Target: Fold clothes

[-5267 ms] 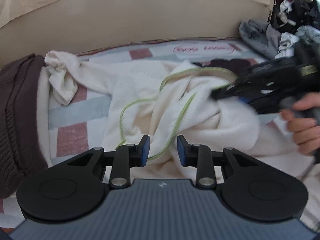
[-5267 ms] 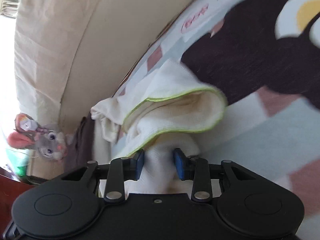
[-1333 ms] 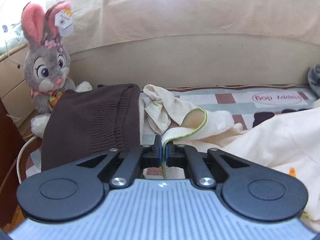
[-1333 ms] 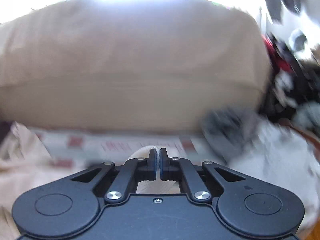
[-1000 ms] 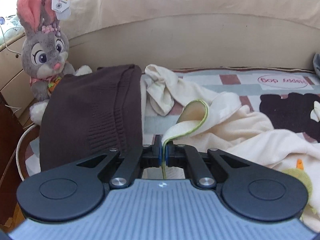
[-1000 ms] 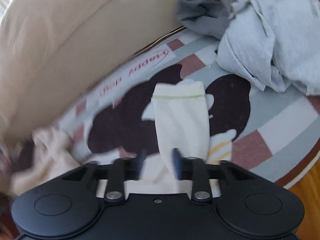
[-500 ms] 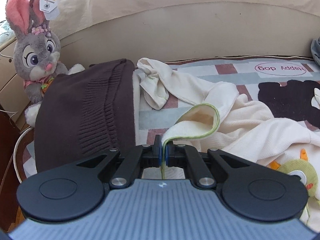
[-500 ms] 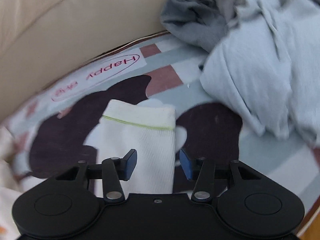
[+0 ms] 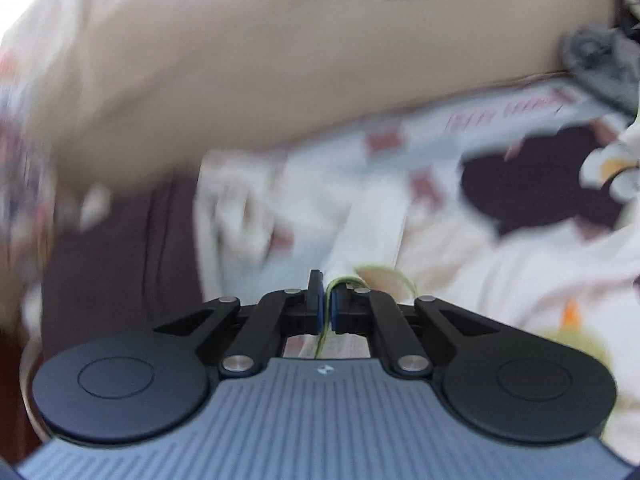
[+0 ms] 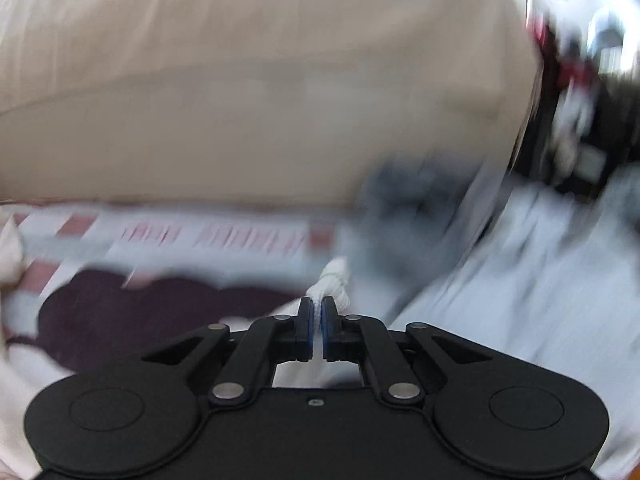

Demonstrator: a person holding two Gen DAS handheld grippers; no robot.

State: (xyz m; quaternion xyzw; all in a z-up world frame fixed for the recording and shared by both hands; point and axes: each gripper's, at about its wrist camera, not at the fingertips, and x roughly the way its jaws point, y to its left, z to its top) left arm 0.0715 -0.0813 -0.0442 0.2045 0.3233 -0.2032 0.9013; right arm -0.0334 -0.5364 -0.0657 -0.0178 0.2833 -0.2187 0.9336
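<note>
A cream garment with green piping lies crumpled on the patterned bed sheet. My left gripper is shut on its green-edged hem, which runs between the blue pads. In the right wrist view, my right gripper is shut on the white ribbed cuff of the same garment, a tuft of it poking out past the fingertips. Both views are blurred by motion.
A folded dark brown knit lies at the left of the bed. A beige padded headboard runs along the back. A heap of pale blue and grey clothes is piled at the right.
The right gripper, open over the white cuff half a second ago, has shut on it and swung up. The left gripper, still holding the hem, has moved sideways and rolled.
</note>
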